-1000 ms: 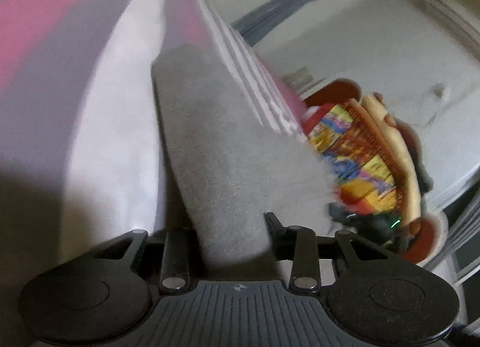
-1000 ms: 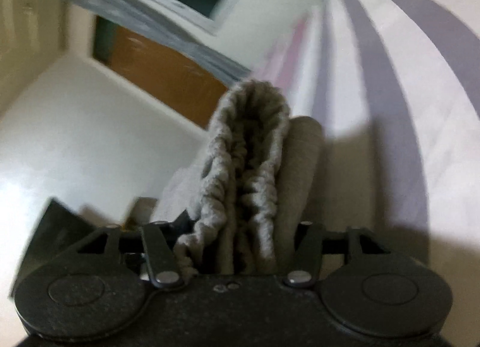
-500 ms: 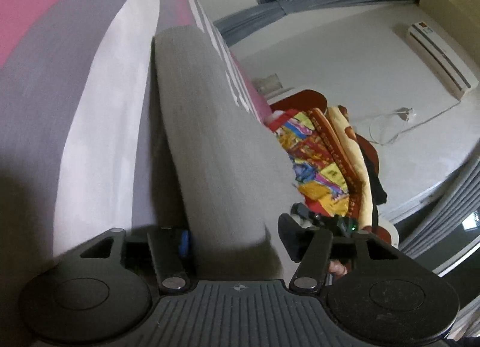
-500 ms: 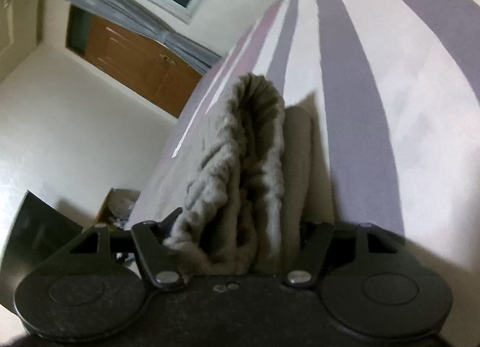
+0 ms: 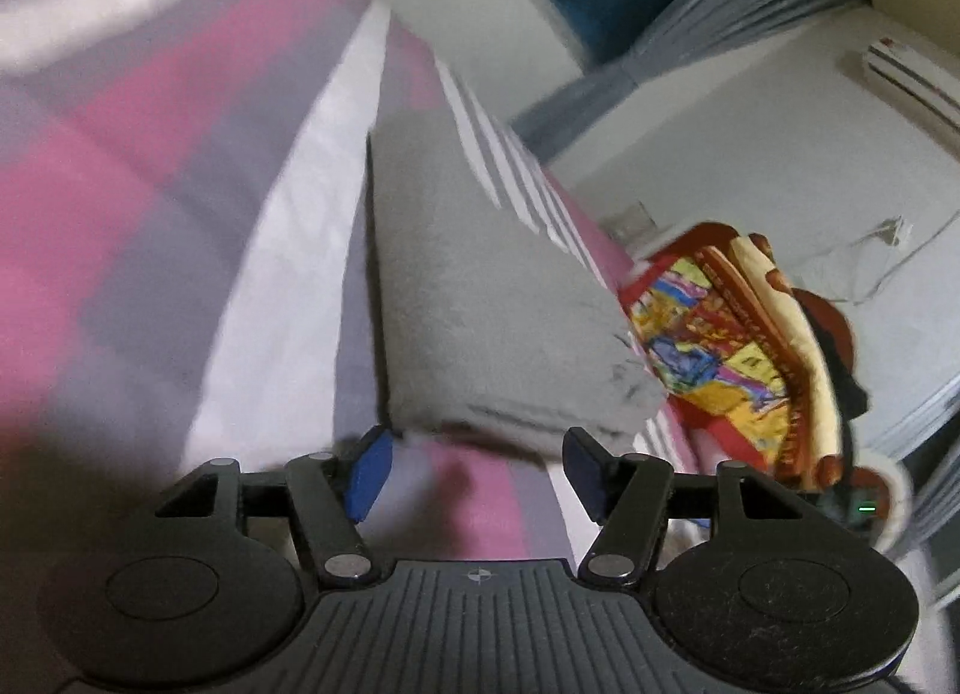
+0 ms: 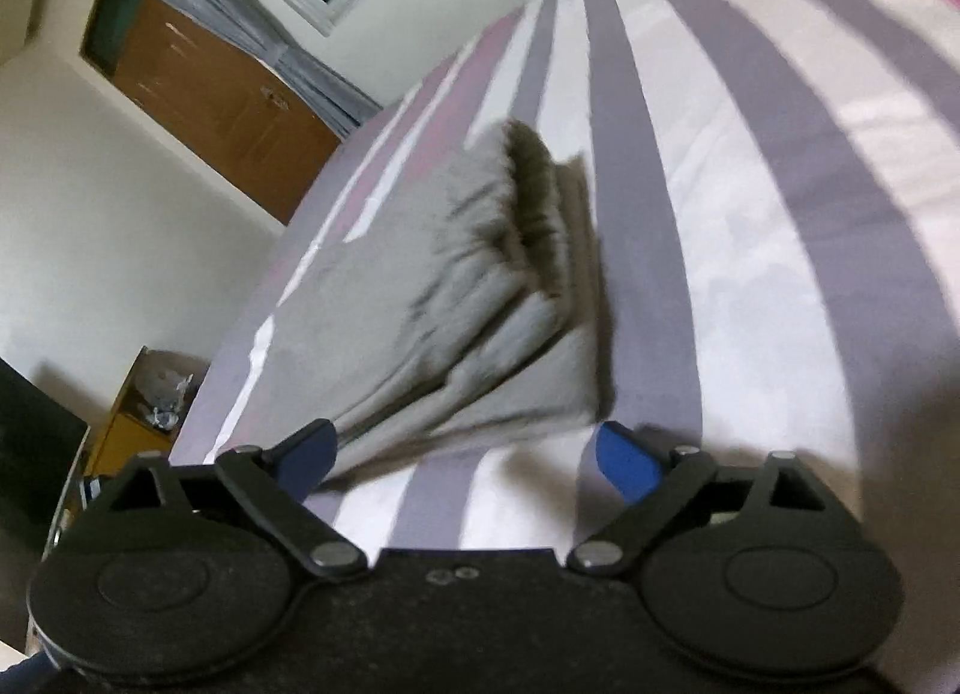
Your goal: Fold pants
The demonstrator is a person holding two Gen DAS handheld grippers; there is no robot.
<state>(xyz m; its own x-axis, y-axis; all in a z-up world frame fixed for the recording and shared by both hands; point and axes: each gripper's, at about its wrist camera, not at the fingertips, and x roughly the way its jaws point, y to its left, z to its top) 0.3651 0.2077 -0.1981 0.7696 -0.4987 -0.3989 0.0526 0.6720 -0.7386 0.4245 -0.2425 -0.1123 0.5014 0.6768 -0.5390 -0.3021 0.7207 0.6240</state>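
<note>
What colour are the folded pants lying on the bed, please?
Plain grey; the folded pants show best in the right wrist view, on the striped bedsheet.

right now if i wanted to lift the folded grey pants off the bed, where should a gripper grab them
Probably the stacked near edge of the grey pants, coming in level from the open right gripper. The layers meet there in one thick edge just beyond its fingers, above the striped bedsheet.
</note>
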